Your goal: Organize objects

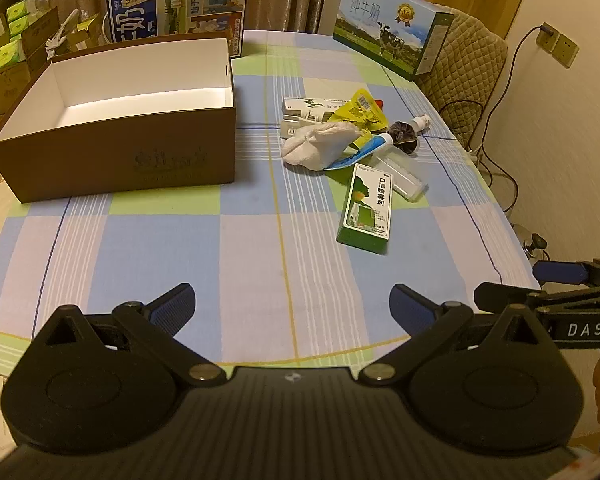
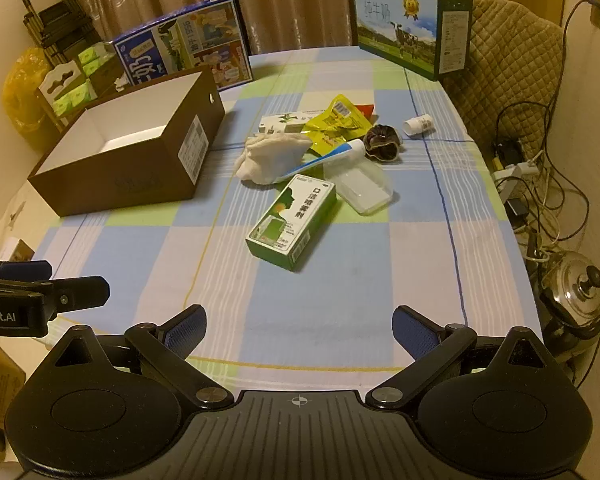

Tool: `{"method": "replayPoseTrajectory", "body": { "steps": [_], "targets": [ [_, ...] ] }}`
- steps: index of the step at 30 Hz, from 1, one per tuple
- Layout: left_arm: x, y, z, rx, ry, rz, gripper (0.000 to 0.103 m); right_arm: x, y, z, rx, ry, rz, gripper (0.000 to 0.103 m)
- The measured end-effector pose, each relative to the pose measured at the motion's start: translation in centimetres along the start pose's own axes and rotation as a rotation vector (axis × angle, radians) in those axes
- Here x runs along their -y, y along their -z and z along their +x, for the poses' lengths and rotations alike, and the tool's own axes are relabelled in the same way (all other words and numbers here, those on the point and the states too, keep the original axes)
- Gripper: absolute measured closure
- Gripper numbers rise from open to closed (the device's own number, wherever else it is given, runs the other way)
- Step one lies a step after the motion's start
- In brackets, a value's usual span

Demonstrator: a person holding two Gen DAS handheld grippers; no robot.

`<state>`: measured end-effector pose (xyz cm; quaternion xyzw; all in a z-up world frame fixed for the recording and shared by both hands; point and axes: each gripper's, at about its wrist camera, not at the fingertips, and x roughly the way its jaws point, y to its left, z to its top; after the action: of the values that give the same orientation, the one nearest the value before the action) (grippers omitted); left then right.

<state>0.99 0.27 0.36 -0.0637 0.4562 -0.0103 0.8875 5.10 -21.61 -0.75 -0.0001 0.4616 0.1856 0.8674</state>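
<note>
An open brown box [image 1: 111, 152] [image 2: 139, 168] with a white, bare inside stands at the left of the table. To its right lies a heap: a green spray box [image 1: 366, 210] [image 2: 291, 222], a white cloth [image 1: 320, 144] [image 2: 269, 156], a toothpaste tube [image 2: 328, 158], a yellow pouch [image 1: 360, 114] [image 2: 338, 122], a clear plastic case [image 2: 362, 186], a dark scrunchie [image 1: 404, 136] [image 2: 382, 142], a small white bottle [image 2: 418, 125] and a white carton [image 1: 304, 108]. My left gripper [image 1: 291, 308] and right gripper [image 2: 300, 328] both hover open over the near cloth, holding nothing.
Two milk cartons stand at the table's far edge, a blue one [image 1: 175, 4] behind the brown box and a green one [image 2: 414, 26] at the right. A quilted chair [image 2: 512, 60], cables and a metal kettle [image 2: 576, 292] crowd the right side. The checked tablecloth [image 2: 340, 280] covers the table.
</note>
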Motion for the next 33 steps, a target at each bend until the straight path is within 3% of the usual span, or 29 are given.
{"method": "replayPoseTrajectory", "body": {
  "steps": [21,33],
  "targets": [
    [2.0,-1.9,1.2,0.009,0.001,0.004,0.001,2.5,-1.7,0.7,0.012,-0.011,-0.005,0.006],
    [4.9,-3.0,3.6,0.002,0.012,0.034,0.001,6.3,-2.6,1.0,0.012,-0.009,0.014,0.006]
  ]
}}
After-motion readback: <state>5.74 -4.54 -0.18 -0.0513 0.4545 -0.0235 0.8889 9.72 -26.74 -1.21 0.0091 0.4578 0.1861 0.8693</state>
